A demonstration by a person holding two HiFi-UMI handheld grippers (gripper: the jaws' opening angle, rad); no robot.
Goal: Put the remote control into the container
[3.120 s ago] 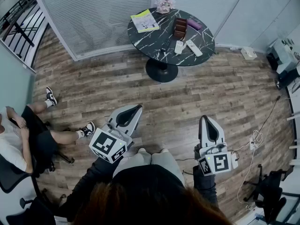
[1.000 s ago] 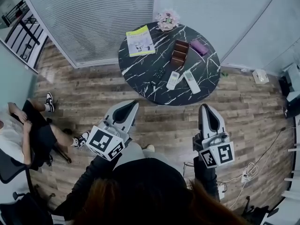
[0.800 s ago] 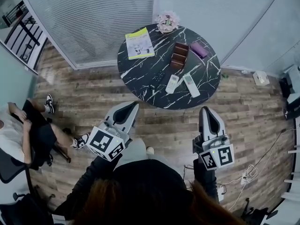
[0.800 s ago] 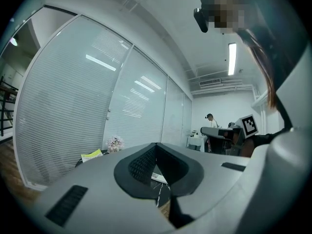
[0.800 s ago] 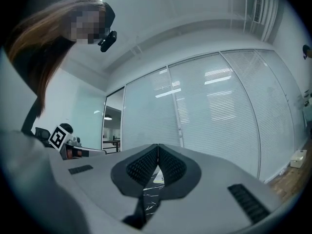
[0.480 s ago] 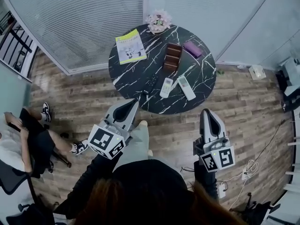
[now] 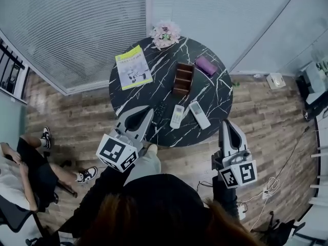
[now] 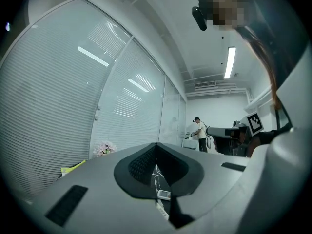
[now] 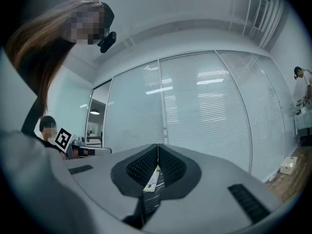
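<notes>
On the round black marble table (image 7: 154, 65) lie a black remote (image 7: 160, 110) and two white remotes (image 7: 177, 116) (image 7: 199, 115) near the front edge. Behind them stands the brown compartmented container (image 7: 183, 79). My left gripper (image 7: 150, 109) is shut and empty, its tip over the table's near edge just left of the black remote. My right gripper (image 7: 226, 122) is also shut and empty, just off the table's right front edge. In the left gripper view the shut left gripper (image 8: 156, 145) shows one white remote (image 8: 164, 194) below its tips. The right gripper (image 9: 158, 145) looks toward the blinds.
A yellow booklet (image 7: 131, 74), pink flowers (image 7: 165, 33) and a purple object (image 7: 206, 65) also sit on the table. A person sits on a chair at the left (image 7: 20, 173). Cables (image 7: 266, 191) lie on the wooden floor at the right. Glass walls with blinds stand behind the table.
Both grippers have moved forward toward the table, which now lies much nearer in the head view. The left tip has reached the table's edge. Both stayed shut.
</notes>
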